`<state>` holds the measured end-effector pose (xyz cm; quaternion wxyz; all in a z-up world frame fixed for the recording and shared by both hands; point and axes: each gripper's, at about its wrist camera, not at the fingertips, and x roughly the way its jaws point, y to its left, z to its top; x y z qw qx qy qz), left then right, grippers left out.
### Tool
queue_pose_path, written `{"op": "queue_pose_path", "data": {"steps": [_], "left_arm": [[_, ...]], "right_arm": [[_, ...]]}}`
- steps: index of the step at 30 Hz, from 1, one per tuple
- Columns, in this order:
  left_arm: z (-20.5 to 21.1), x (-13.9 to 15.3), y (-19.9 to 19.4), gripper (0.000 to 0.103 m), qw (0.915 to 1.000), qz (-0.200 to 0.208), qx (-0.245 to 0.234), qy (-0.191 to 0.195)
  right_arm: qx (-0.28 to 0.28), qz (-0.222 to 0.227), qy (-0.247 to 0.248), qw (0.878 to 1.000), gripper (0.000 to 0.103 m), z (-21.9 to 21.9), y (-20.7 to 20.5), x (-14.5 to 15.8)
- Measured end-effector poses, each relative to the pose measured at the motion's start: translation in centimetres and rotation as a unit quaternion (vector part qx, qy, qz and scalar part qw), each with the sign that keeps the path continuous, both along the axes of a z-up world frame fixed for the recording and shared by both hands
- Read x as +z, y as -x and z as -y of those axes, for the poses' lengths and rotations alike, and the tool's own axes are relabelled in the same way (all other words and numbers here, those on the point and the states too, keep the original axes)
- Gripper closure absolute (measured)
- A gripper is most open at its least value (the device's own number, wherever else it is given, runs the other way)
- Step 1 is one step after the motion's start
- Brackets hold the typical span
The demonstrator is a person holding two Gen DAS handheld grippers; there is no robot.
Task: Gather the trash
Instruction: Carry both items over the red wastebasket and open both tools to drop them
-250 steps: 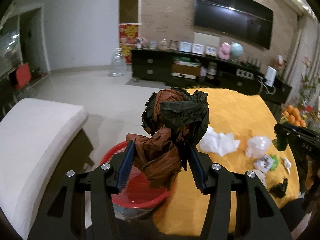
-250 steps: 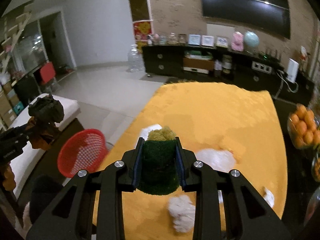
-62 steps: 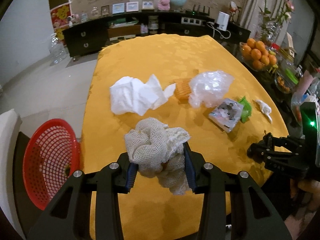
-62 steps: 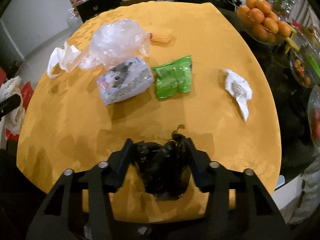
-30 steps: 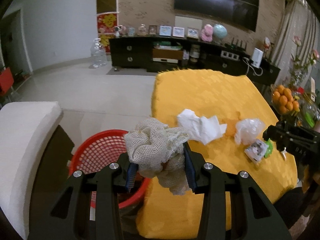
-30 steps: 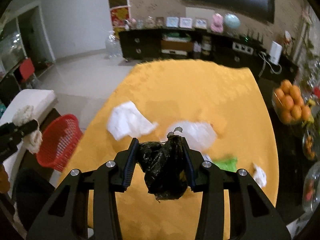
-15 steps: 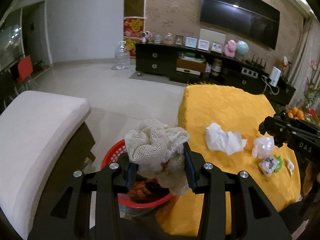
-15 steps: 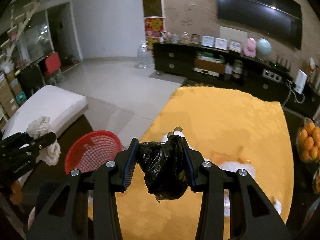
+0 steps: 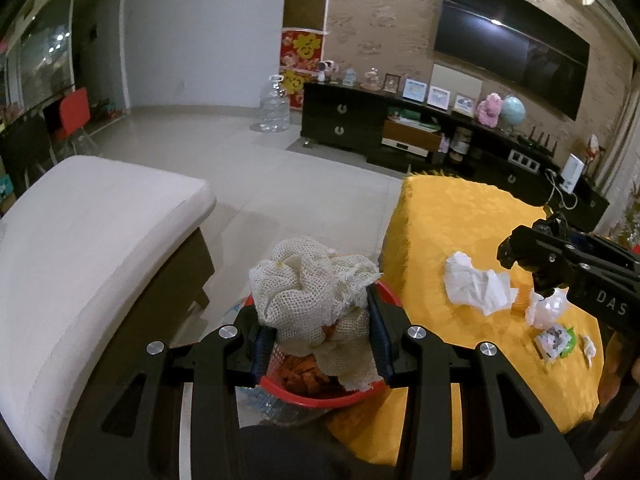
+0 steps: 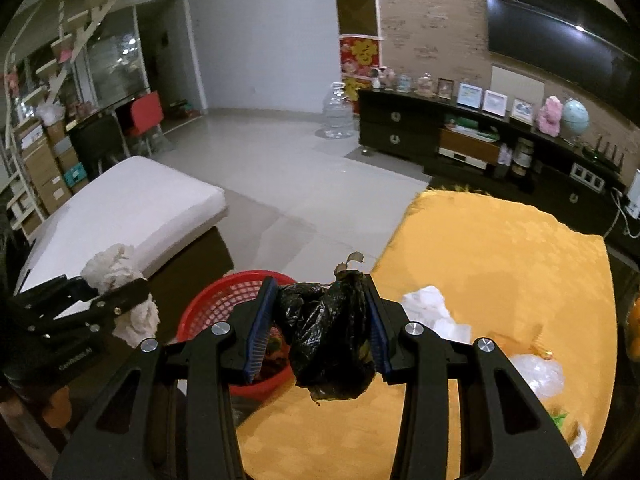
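Both jaws pinch trash: left mesh rag [image 9: 316, 292], right black bag [image 10: 326, 336].

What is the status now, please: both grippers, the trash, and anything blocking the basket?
Left gripper shut on mesh rag, above red basket. Right gripper shut on black bag, beside the basket. Nothing blocking.

Left gripper [image 9: 318, 322] jaws clamped, right gripper [image 10: 320, 330] jaws clamped, both raised
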<state>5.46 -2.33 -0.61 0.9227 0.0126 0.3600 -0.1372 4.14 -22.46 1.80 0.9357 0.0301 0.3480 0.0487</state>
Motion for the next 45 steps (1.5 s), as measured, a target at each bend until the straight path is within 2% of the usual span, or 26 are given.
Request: {"op": "queue_pose_path", "data": {"steps": [11, 20, 34, 39, 43, 45], "left_arm": [[-1.2, -1.2, -0.7, 0.064, 0.9997, -0.017, 0.02, 0.003], [-1.3, -3.4, -2.0, 0.064, 0.9986, -0.049, 0.022, 0.005], [-0.9, -7.1, -4.1, 0.064, 0.9955, -0.094, 0.012, 0.0], [-0.6, -7.9, -4.6, 0.061, 0.9945, -0.104, 0.009, -0.004], [-0.7, -8.4, -5.0, 0.058, 0.9936, -0.112, 0.012, -0.004], [-0.8, -8.5, -5.1, 0.056, 0.9933, -0.115, 0.013, -0.004]], "right_arm": [[0.034, -0.013, -0.006, 0.999, 0.062, -3.1, -1.6, -0.6], [0.051, -0.041, -0.016, 0.998, 0.062, -4.7, -3.5, -2.6], [0.054, -0.092, -0.036, 0.994, 0.062, -4.8, -6.6, -6.3], [0.059, -0.105, -0.047, 0.992, 0.061, -4.8, -7.4, -7.2], [0.057, -0.111, -0.056, 0.991, 0.049, -4.8, -7.8, -7.6], [0.056, -0.112, -0.061, 0.99, 0.048, -4.7, -7.8, -7.7]]}}
